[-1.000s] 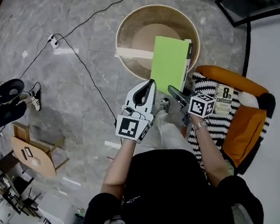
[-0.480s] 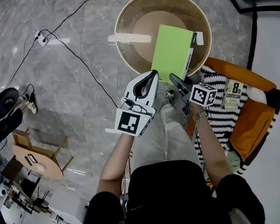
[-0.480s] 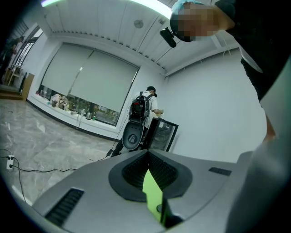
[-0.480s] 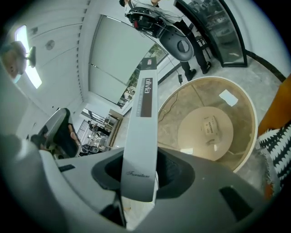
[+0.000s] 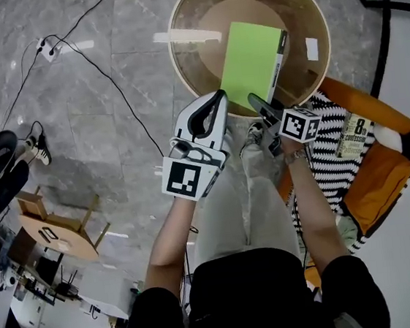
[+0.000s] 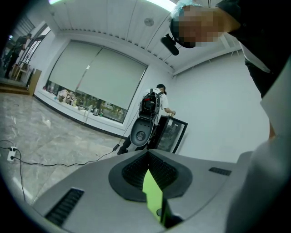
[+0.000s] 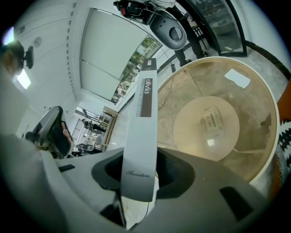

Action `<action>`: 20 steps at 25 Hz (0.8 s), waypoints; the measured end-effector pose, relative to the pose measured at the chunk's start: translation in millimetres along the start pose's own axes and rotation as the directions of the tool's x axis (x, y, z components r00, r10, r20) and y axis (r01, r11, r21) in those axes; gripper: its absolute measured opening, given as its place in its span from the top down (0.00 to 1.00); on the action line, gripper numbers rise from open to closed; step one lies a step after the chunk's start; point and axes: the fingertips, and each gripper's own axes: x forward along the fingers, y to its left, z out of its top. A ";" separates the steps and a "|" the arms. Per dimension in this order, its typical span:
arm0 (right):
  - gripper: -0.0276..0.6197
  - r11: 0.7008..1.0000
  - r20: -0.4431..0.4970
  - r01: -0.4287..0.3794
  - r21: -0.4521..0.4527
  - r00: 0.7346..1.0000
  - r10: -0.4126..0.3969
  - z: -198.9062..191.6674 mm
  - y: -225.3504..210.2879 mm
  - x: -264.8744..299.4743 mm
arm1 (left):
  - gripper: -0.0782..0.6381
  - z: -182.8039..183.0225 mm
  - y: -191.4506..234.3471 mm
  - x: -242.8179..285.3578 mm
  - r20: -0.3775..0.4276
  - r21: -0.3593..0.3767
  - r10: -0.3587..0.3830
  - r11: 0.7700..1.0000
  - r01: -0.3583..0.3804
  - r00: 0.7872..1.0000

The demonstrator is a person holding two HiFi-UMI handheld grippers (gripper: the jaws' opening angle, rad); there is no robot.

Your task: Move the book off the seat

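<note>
- Nearest the person, both tools hold the near short edge of the green book [image 5: 250, 59]. The left gripper [image 5: 217, 105] pinches the thin cover at its left corner, and the right gripper [image 5: 257, 106] is clamped across the spine end.
- To finish well, I judge both hands should lower at one rate so the book comes down level. Neither grip should loosen until it lies flat, since one corner alone would let it swing.
- The book hangs above the round table [image 5: 174, 49], clear of the orange seat [image 5: 371, 170] at the right. That seat bears a striped throw [image 5: 330, 160] and a second book [image 5: 354, 139].
- Its long axis runs away from the person, the far end leaning slightly right. The green cover faces up and the spine lies along the right side.
- Farther out, the tabletop's middle looks the safest landing, away from the rim.
</note>
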 end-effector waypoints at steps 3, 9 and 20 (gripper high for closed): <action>0.72 1.000 0.003 -0.002 0.002 1.000 0.002 0.5 -9.8 15.4 | 0.88 -15.3 11.6 3.5 -0.016 -0.010 0.002 1.000 -0.002 1.000; 0.72 1.000 0.012 0.016 0.013 1.000 -0.016 1.9 -28.2 43.0 | 0.88 -44.7 22.2 11.9 -0.030 -0.023 -0.021 1.000 0.020 0.999; 0.71 0.998 0.048 0.029 0.058 0.998 -0.031 -4.1 -48.5 59.6 | 0.88 -83.0 36.1 6.9 -0.031 -0.021 0.001 1.000 -0.002 1.000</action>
